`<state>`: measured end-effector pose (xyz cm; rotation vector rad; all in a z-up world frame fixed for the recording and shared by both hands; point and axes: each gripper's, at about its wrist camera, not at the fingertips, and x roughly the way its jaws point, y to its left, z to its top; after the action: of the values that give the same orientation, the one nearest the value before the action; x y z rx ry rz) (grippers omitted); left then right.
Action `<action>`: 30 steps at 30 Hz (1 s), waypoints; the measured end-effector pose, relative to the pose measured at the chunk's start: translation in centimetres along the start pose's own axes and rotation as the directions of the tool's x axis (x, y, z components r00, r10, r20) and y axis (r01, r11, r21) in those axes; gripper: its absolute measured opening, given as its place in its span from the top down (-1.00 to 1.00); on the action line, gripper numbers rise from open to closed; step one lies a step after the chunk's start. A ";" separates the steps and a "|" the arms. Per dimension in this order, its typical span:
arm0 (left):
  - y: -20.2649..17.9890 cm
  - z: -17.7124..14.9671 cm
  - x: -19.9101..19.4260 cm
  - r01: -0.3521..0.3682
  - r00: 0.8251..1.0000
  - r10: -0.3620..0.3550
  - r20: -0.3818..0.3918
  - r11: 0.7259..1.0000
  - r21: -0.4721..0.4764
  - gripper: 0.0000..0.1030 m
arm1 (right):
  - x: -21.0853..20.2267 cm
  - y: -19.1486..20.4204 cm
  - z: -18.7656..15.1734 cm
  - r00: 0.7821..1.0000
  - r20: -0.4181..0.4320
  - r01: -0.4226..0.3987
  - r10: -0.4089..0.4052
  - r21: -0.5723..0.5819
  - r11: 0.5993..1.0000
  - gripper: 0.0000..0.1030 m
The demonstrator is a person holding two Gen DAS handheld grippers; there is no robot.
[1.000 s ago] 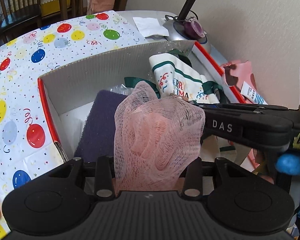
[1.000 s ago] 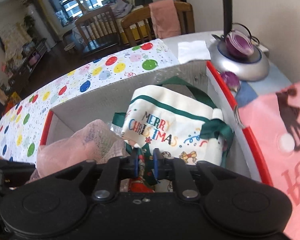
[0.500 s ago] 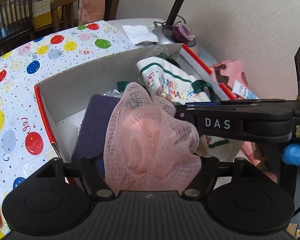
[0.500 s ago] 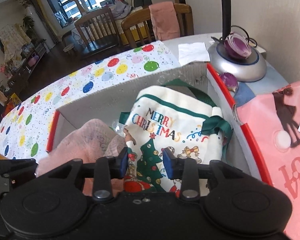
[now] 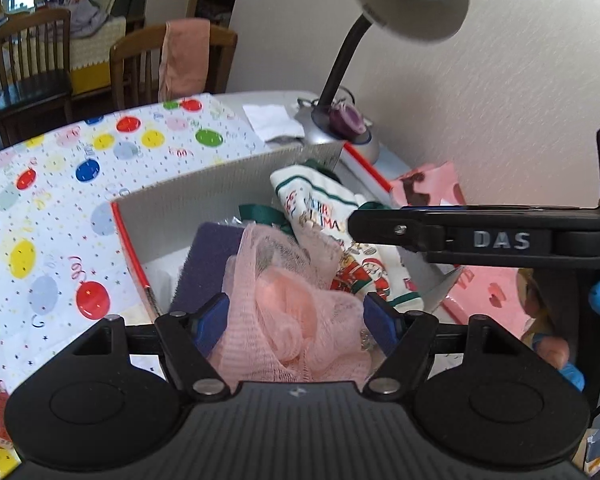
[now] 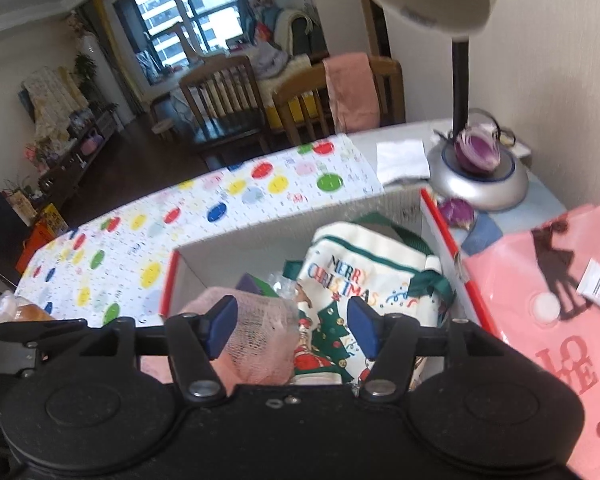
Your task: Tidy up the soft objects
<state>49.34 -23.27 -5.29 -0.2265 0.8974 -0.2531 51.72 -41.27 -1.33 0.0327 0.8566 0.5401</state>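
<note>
Both claws, left claw (image 5: 296,322) and right claw (image 6: 292,326), have just been opening, standing apart; pink mesh pouf (image 5: 296,312) and white Christmas cloth bag (image 6: 364,280) are sitting in red-edged cardboard box (image 6: 260,236), centre frame. Pink LOVE bag (image 6: 556,320) at right is likely remaining.

Table (image 6: 388,132) pale grey, mostly covered by balloon-print tablecloth (image 6: 228,200). Directly on it: red-rimmed cardboard box (image 6: 284,224), silver lamp base (image 6: 480,182) just beyond box's far right corner, white paper napkin (image 6: 402,156) beside base, pink "LOVE" gift bag (image 6: 540,304) flat right of box.
</note>
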 end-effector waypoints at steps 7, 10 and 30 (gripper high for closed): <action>-0.1 -0.5 -3.7 0.000 0.998 -0.001 0.065 1.000 0.013 -0.42 | -3.8 0.7 -0.3 0.997 0.074 -0.010 0.013 -0.041 0.999 -0.28; 0.0 -0.8 -5.4 -0.005 0.996 0.004 0.092 1.000 0.009 -0.42 | -5.2 0.9 -0.8 0.995 0.102 -0.020 0.025 -0.047 0.999 -0.32; 0.4 -4.2 -15.3 -0.025 0.966 0.013 0.259 0.999 0.043 -0.65 | -11.9 5.6 -7.3 0.956 0.292 0.033 -0.013 -0.064 0.997 -0.76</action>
<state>36.98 -18.55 3.36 -0.2025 0.6341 -0.2200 37.60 -43.29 3.63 0.0388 0.5495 0.5274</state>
